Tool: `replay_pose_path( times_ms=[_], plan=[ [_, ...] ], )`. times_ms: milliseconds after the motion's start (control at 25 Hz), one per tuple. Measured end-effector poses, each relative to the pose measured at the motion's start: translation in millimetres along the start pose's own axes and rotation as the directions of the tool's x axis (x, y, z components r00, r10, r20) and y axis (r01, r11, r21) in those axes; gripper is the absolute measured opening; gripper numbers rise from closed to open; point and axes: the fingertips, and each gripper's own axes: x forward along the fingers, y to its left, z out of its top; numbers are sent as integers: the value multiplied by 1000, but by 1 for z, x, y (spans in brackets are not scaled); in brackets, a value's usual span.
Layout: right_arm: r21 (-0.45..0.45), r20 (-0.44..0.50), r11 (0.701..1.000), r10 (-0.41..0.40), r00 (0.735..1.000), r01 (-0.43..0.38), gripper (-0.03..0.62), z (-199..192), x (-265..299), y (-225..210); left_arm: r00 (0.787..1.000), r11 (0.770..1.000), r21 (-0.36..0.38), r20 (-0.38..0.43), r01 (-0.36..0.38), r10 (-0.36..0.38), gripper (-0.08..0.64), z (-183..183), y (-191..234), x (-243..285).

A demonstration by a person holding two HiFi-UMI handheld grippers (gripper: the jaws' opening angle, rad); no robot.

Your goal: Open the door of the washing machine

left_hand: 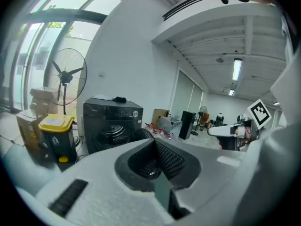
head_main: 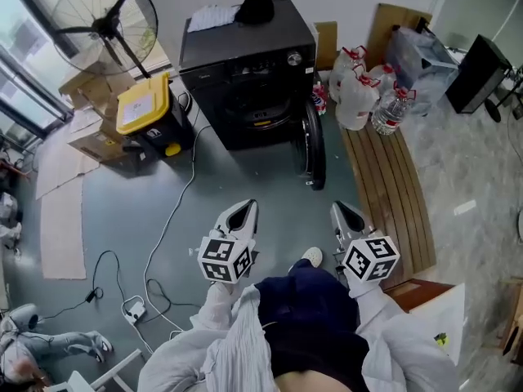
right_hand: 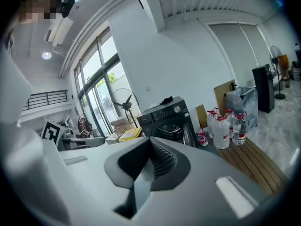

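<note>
Door (head_main: 314, 147) of the washing machine (head_main: 245, 51) is already open, so I judge the task as done, or very nearly done.

The jaws of the left gripper (left_hand: 154, 142) are closed together, with nothing between them; the jaws of the right gripper (right_hand: 149, 142) are closed in the same way and are also empty. In the head view both grippers are close to the person's body and point toward the machine; they are well apart from it and touch nothing.

Farther out, the door hangs at the right side of the machine, swung out toward me, and I see it almost edge-on. The round opening of the drum (head_main: 260, 109) is uncovered; inside it is dark, and I cannot tell if any laundry lies there. I think that little is left to do, perhaps only to swing the door wider.

About the containers: a bin with a yellow lid (head_main: 145, 104) stands just beside the machine on its left; the lid is down, so the content is hidden. On the wooden bench (head_main: 392, 194) at the right stand white jugs (head_main: 356, 100) with red caps and a clear bottle (head_main: 391, 111); how full they are I cannot say.
</note>
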Motion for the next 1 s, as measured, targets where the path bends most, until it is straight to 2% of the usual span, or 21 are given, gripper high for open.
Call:
replay_pose_path(
  times_ms=[200,440,640,1000],
  plan=[
    [-95,-18,995,29,999,-31,12,-20,-25,55,999,998,-33,23,-44,45,0,-12,11,-73],
    [-90,-18,995,49,999,-50,12,-48,-47,97,998,997,-60,35,-50,53,0,-39,9,-123],
    [-112,-5,992,53,999,-53,12,-56,-58,115,997,995,-76,42,-61,64,0,-56,9,-145],
    [-104,-16,993,59,998,-61,12,-75,-66,127,994,995,-59,67,-79,83,0,-62,15,-159]
  ],
)
